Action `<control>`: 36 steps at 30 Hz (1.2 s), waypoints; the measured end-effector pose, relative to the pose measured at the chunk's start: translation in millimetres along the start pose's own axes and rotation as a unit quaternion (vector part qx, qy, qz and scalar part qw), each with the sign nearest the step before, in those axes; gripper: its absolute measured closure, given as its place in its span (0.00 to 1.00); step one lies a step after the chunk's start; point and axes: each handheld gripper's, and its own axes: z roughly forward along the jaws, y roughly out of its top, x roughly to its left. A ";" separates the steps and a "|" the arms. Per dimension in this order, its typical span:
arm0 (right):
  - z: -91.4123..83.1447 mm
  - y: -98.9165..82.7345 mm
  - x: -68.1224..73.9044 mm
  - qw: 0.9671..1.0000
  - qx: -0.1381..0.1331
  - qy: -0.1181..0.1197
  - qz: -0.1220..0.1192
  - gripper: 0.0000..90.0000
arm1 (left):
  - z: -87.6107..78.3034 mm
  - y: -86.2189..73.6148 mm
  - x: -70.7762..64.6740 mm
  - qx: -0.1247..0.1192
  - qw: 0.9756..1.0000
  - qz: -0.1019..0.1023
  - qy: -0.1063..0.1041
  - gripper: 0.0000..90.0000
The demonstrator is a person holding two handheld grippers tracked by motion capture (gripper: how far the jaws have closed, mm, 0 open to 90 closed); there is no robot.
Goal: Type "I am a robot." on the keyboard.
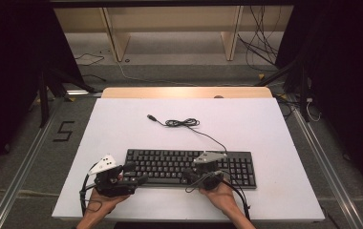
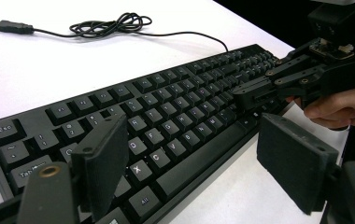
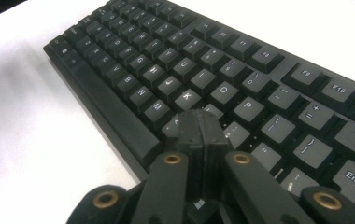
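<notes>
Keyboard (image 1: 189, 167), black: laid flat on white table (image 1: 275, 138), long edge toward person; both grippers positioned over its near edge.

Right gripper (image 3: 201, 123): jaws pressed together, nothing held between; tip set on keys just below K and L row, beside space bar (image 3: 115, 114).

Left gripper (image 2: 189, 163): jaws spread wide, nothing held; hung above left-hand keys, Tab and Esc seen under left jaw.

Cable (image 1: 184, 123): trailed from keyboard's far edge, coiled beyond both grippers, USB plug (image 2: 10, 26) at free end.

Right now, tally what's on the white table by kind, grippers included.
Black full-size keyboard: 1
Black USB cable, coiled, running from the keyboard: 1
Hand-held black two-jaw grippers, left gripper, right gripper: 2
Total: 4
</notes>
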 end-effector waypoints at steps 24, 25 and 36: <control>-6.8 3.5 -1.1 1.000 -0.019 0.005 0.018 0.89 | 0.4 -0.6 1.1 0.002 1.000 0.002 0.002 0.27; -8.6 3.9 -1.5 1.000 -0.022 0.006 0.017 0.87 | 0.4 -0.5 1.2 0.003 1.000 0.002 0.003 0.27; -32.8 5.1 -9.1 0.998 -0.060 0.022 0.024 0.62 | 0.0 -0.1 1.3 0.001 1.000 0.002 0.002 0.27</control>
